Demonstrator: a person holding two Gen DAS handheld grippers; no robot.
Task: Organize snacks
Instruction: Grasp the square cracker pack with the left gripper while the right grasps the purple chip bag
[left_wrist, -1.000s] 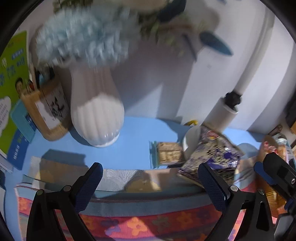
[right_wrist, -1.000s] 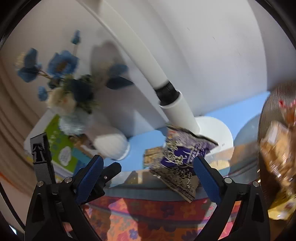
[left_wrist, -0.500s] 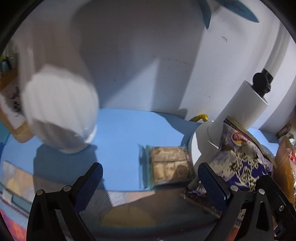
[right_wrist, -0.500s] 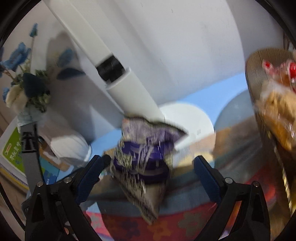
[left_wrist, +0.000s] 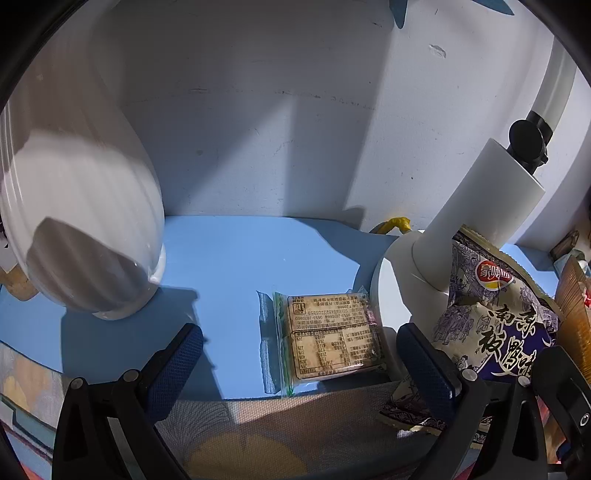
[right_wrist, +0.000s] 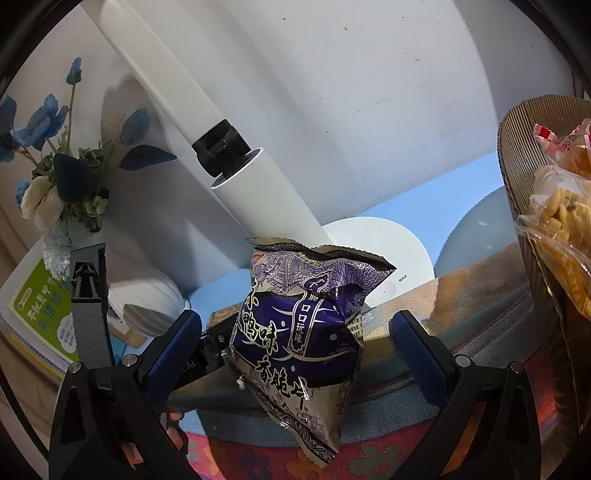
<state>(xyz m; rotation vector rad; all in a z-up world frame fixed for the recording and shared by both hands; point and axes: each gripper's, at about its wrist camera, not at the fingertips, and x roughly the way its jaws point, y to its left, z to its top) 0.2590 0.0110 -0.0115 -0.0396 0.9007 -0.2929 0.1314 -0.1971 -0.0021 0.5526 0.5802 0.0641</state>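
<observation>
A flat clear-wrapped cracker packet (left_wrist: 328, 338) lies on the blue table top, between the fingers of my open left gripper (left_wrist: 299, 363). A purple chip bag (right_wrist: 303, 325) leans against the white lamp base (right_wrist: 399, 251); it also shows in the left wrist view (left_wrist: 491, 321). My right gripper (right_wrist: 295, 350) is open with its fingers on either side of the bag, not touching it. A brown corrugated basket (right_wrist: 517, 155) with bagged snacks stands at the right.
A white ribbed vase (left_wrist: 81, 229) stands at the left, with blue flowers (right_wrist: 48, 122) in it. The white lamp post (left_wrist: 476, 214) rises by the wall. A green booklet (right_wrist: 40, 314) lies far left. A patterned cloth (left_wrist: 236, 443) covers the near table edge.
Both grippers have moved forward and lower toward the table. The cracker packet now sits between my left fingers, and the chip bag has come central between my right fingers.
</observation>
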